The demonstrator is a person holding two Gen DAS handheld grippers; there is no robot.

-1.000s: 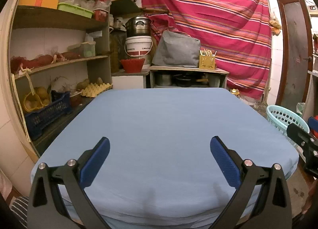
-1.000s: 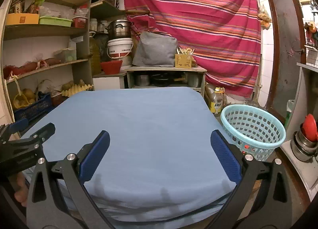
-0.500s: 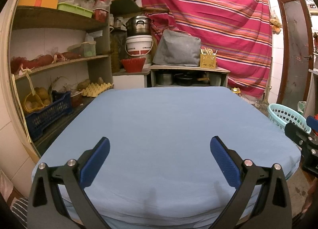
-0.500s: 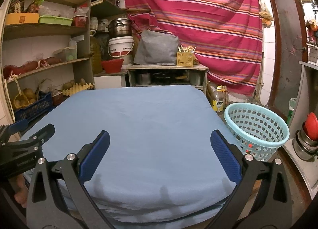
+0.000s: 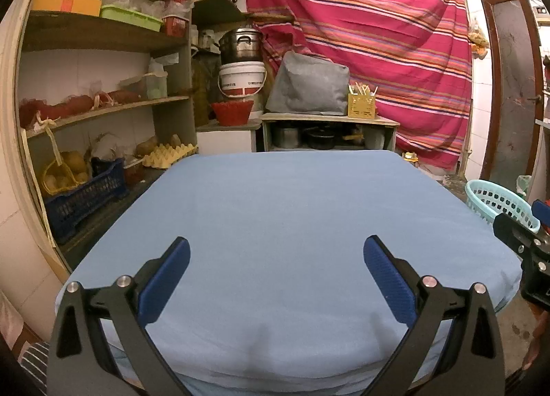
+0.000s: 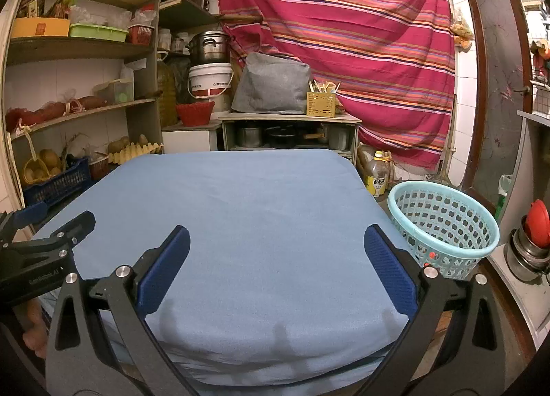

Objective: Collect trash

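Right wrist view takes in a storeroom: a striped red cloth (image 6: 343, 35) hangs across the back wall, and shelves (image 6: 79, 49) of crates and tubs fill one side. Nearest and largest is the bench (image 6: 240, 217), covered in blue cloth and bare of any litter, so no trash to collect can be seen on it. Beside its right edge, on the floor, stands a light blue basket (image 6: 443, 227), probably placed there to be within reach for drops. Both tools hover above the near edge, likely waiting: right tool (image 6: 275, 258) spread wide and empty, left tool (image 5: 275, 269) likewise spread and empty.
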